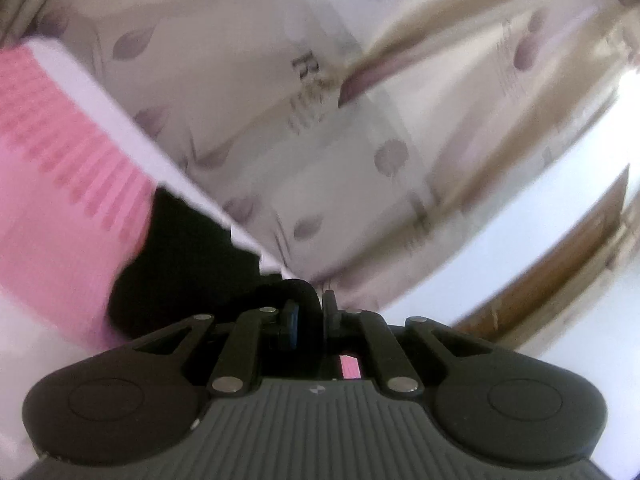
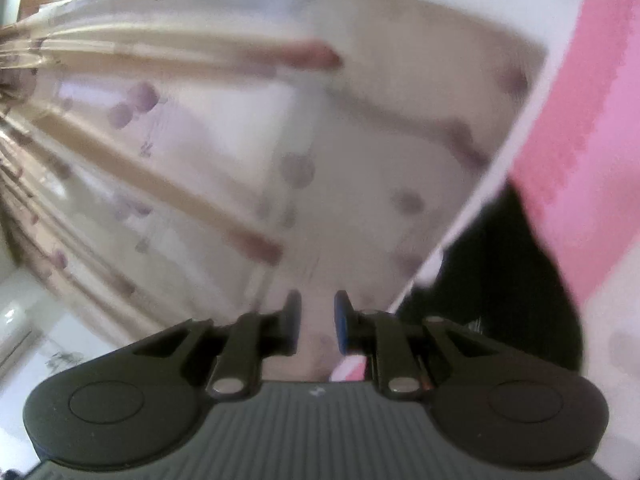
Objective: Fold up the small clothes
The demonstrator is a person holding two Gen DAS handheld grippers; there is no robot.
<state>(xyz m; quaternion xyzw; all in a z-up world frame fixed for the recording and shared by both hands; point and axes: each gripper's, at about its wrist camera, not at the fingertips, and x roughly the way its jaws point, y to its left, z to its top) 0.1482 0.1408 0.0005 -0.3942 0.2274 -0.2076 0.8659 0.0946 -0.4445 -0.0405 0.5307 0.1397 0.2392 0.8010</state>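
Note:
In the left wrist view my left gripper (image 1: 309, 312) is shut on a fold of the black garment (image 1: 180, 264), which loops over the fingertips and hangs off to the left. A pink ribbed cloth (image 1: 60, 168) with a white band (image 1: 120, 120) lies beside the black one. In the right wrist view the black garment (image 2: 500, 280) reaches the outer side of the right finger. The pink cloth (image 2: 592, 128) and white band (image 2: 500, 160) are on the right. My right gripper (image 2: 317, 316) has its pads a narrow gap apart. Only pale blur shows between them, so a grip is unclear.
A pale curtain (image 1: 340, 140) with purple leaf prints and beige stripes fills the view ahead, also blurred in the right wrist view (image 2: 200, 140). A wooden frame (image 1: 560, 280) and a white wall stand at the right. A white surface (image 2: 48, 344) shows at lower left.

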